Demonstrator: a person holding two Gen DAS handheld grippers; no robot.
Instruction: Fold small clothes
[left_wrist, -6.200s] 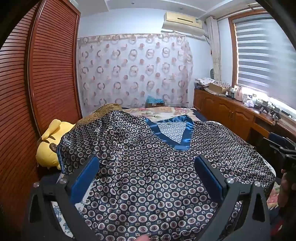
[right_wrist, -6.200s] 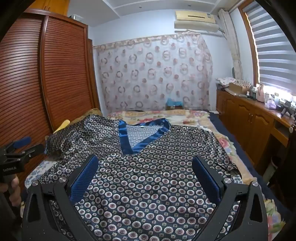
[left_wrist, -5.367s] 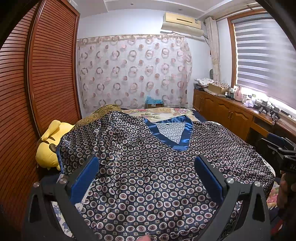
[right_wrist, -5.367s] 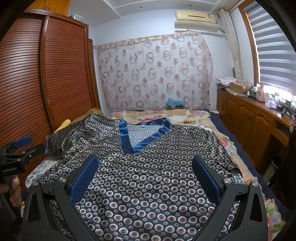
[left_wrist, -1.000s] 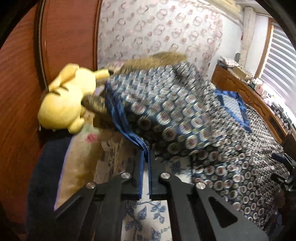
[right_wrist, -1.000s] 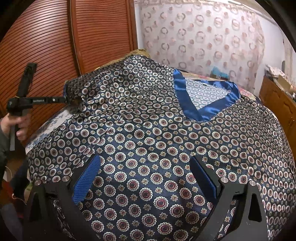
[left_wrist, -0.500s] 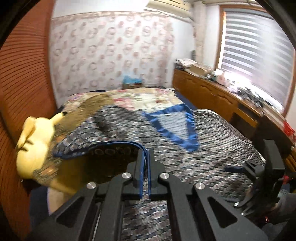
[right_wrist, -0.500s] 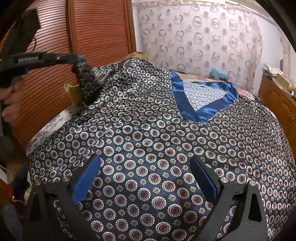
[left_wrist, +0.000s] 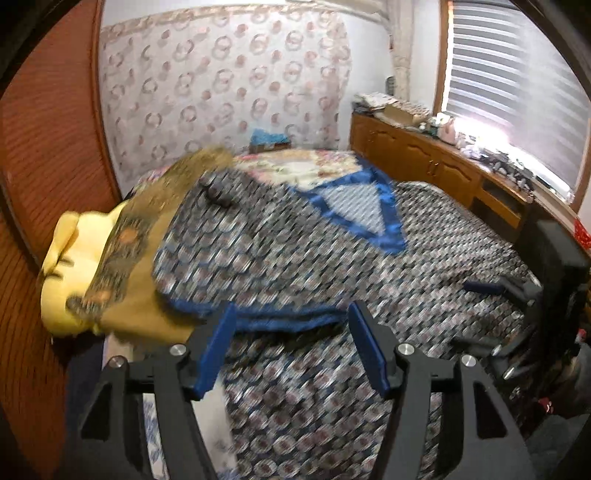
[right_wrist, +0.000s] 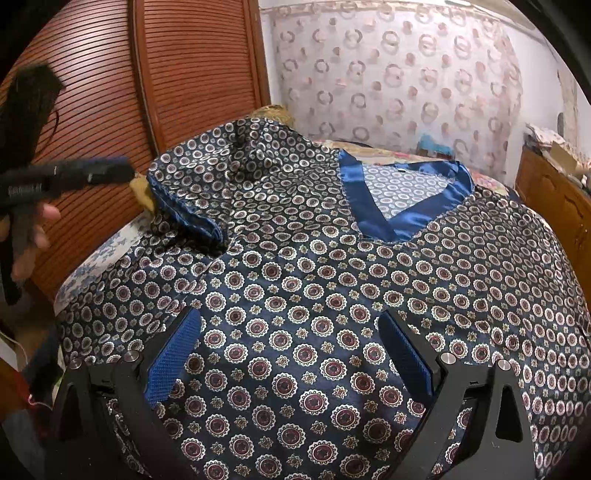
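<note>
Shirt: the shiny dark blue shirt with round flower dots and a bright blue V collar (right_wrist: 332, 266) is lying spread out flat on the bed with the flowery sheet (right_wrist: 99, 258).
Sleeve: the blue-edged sleeve (right_wrist: 192, 218) is lying folded in over the shirt.
Left tongs: the black left gripper with blue pads (left_wrist: 290, 345) is hanging wide apart, holding nothing, just in front of the sleeve edge.
Right tongs: the black right gripper with blue pads (right_wrist: 290, 354) is hanging wide apart over the bottom part of the shirt, holding nothing.
Toy: the yellow soft toy (left_wrist: 70, 266) is sitting beside the shirt.
</note>
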